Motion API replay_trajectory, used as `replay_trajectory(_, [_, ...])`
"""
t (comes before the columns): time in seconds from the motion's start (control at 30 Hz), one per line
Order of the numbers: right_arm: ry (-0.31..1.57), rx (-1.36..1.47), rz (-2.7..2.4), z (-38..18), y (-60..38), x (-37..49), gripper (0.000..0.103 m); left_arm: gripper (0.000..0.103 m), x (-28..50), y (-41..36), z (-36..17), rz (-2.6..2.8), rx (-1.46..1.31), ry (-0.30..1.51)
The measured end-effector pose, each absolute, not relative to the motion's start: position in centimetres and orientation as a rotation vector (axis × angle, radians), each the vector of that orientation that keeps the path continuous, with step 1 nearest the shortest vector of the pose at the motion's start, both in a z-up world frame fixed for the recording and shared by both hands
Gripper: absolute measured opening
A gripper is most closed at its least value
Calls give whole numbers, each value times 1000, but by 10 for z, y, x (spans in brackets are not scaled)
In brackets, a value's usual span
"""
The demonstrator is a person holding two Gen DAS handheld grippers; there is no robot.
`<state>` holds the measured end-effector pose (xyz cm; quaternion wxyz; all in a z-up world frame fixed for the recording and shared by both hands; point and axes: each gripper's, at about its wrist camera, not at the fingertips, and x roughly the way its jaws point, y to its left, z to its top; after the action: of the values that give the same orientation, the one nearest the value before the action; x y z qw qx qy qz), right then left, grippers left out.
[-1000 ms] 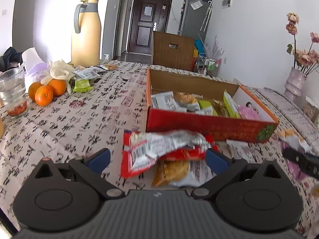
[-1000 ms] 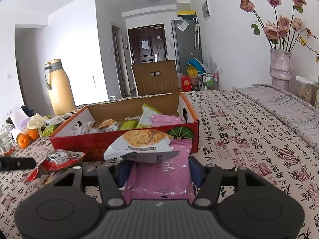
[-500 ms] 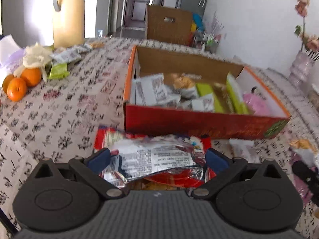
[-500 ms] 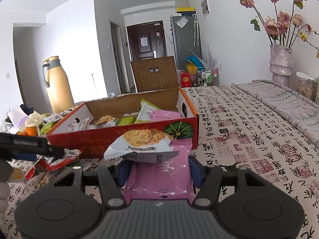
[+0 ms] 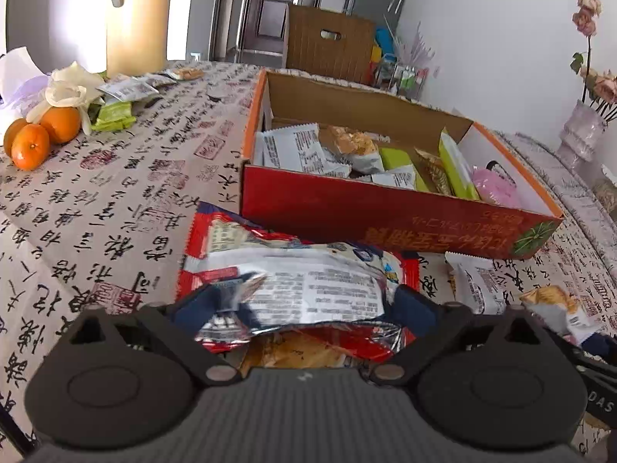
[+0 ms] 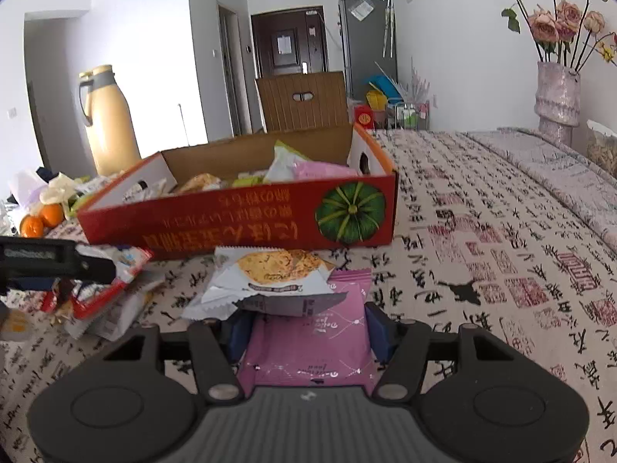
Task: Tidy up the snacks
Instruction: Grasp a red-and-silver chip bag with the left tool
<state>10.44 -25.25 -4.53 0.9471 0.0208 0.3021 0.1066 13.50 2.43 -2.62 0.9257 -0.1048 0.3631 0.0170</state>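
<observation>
A red cardboard box [image 5: 385, 212] with several snack packets inside stands on the table; it also shows in the right wrist view [image 6: 231, 223]. My left gripper [image 5: 312, 301] is shut on a red and silver snack packet [image 5: 300, 277] just in front of the box's near left corner. My right gripper [image 6: 304, 328] is shut on a pink snack packet [image 6: 312, 343], with a white biscuit packet [image 6: 270, 274] lying on top of it, in front of the box's near wall.
The tablecloth [image 5: 115, 200] has calligraphy print. Oranges [image 5: 38, 135], loose packets [image 5: 127, 88] and a yellow thermos jug [image 5: 137, 19] stand at the far left. Two white packets [image 5: 478, 285] lie right of the left gripper. A vase of flowers [image 6: 555, 96] is far right.
My left gripper has moved forward and down over the red and silver packet and closed on it. My right gripper has tilted down toward the table, still holding the pink packet.
</observation>
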Motion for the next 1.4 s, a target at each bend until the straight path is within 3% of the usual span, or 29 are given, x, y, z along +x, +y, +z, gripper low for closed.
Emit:
replay_trajectory(0.07, [623, 41, 216, -48, -252, 104, 59, 85, 130, 28, -25, 15, -239, 728])
replay_trajectory(0.27, [655, -27, 241, -51, -244, 103, 60, 73, 119, 26, -24, -5, -244, 705])
replay_trajectory(0.33, [662, -64, 253, -48, -242, 101, 59, 65, 115, 27, -23, -17, -246, 698])
replay_trajectory(0.63, [602, -229, 189, -38, -242, 92, 59, 50, 101, 24, -15, -18, -212, 653])
replay_trajectory(0.87, [517, -475, 116, -29, -234, 94, 59, 48, 99, 26, -13, -18, -211, 641])
replay_trajectory(1.4, [486, -293, 79, -10, -255, 98, 59, 34, 83, 30, 5, -5, -177, 549])
